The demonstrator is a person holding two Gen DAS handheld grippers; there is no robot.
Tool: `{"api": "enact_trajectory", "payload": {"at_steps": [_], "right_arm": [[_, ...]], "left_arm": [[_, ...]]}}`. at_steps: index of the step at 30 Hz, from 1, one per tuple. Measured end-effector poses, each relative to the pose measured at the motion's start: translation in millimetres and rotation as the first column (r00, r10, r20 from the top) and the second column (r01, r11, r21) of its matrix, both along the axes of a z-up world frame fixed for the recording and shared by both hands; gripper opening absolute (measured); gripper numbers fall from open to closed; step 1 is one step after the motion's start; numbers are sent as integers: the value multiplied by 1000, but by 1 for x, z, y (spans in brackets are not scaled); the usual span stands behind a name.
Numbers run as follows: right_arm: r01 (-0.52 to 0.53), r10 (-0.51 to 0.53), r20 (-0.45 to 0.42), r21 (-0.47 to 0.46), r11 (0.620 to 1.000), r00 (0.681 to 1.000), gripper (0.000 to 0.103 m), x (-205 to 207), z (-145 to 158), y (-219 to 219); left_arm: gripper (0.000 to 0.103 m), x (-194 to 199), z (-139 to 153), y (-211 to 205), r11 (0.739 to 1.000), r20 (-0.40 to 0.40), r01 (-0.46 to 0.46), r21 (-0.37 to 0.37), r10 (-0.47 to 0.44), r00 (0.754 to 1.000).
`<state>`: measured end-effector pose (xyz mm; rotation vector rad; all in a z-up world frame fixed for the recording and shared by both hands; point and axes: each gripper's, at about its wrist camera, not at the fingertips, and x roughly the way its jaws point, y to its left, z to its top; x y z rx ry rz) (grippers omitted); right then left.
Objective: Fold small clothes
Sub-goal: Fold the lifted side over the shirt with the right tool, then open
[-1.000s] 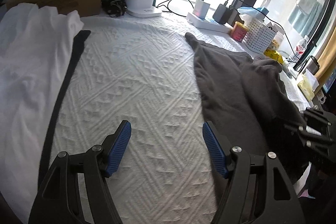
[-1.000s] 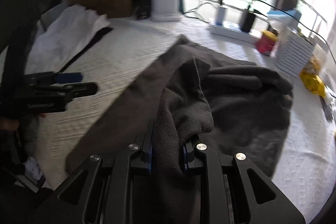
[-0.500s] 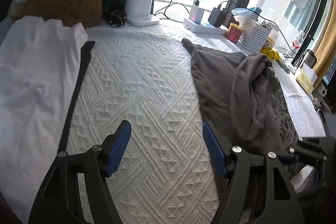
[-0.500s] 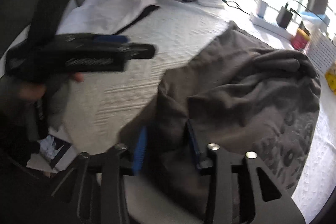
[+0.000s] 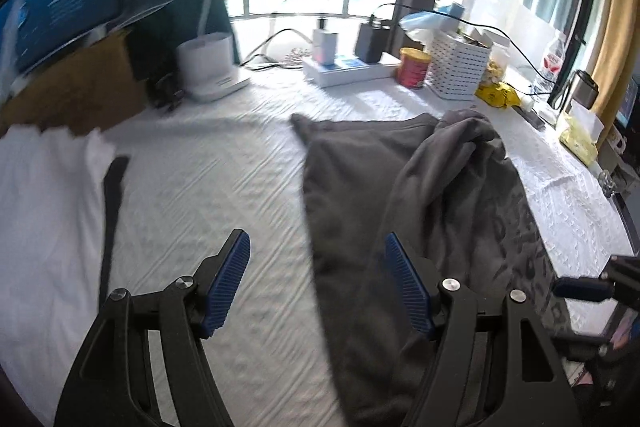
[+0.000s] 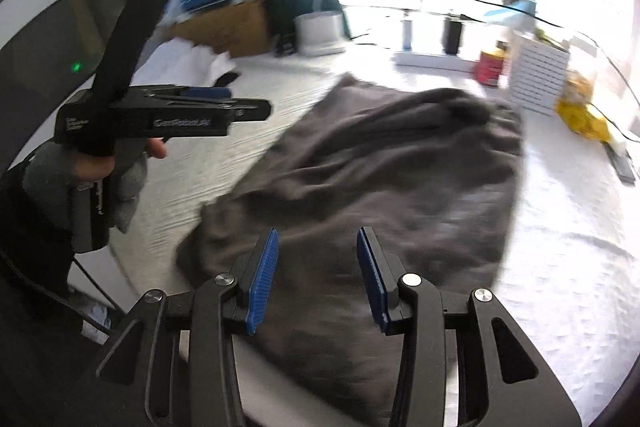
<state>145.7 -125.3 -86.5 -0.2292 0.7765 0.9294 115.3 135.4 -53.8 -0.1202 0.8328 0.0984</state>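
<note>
The grey garment lies loosely heaped on the white textured cover of the desk, its long axis running from the near edge at 6 o'clock away toward the window at 12 o'clock in the right wrist view. One side is thrown over the rest in a thick ridge, and a printed patch shows on its right-hand part in the left wrist view.

The right hand-held gripper hangs directly over the near end of the garment, jaws parted to a middling gap with nothing between the blue pads; the cloth lies below them, not pinched. The left hand-held gripper stands wider open and also holds nothing. The garment's left edge runs up between its fingers, so the cloth lies mostly from 12 to 3 o'clock of it, with bare cover from 9 to 11 o'clock. In the right wrist view the same left tool appears at 9 o'clock, held in a hand, off the garment's left side.

I judge the right one nearer to the bunched ridge, the left better placed for the flat left edge. A white garment lies well apart at 9 o'clock.
</note>
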Motion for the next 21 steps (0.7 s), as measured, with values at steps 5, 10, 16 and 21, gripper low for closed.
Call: {"api": "enact_trajectory", "payload": {"at_steps": [5,10,16,21], "right_arm": [[82,-82,-10,13,997,997,44,39,-4,-32],[142,-142,-18,26,990,990,44,78,-9,-55],[202,-201,-32,33,979,979,44,115,-15,-74],[244,-242,-47,34,969,969,44,141,-22,-83]], "left_arm": [[70,36,2,-28,995,-10,80,53,-80,997],[70,72,3,-59,975,-17,179,130,-179,984],[70,107,-1,-89,933,-47,306,189,-302,952],[70,126,-15,-98,908,-103,373,190,-360,927]]}}
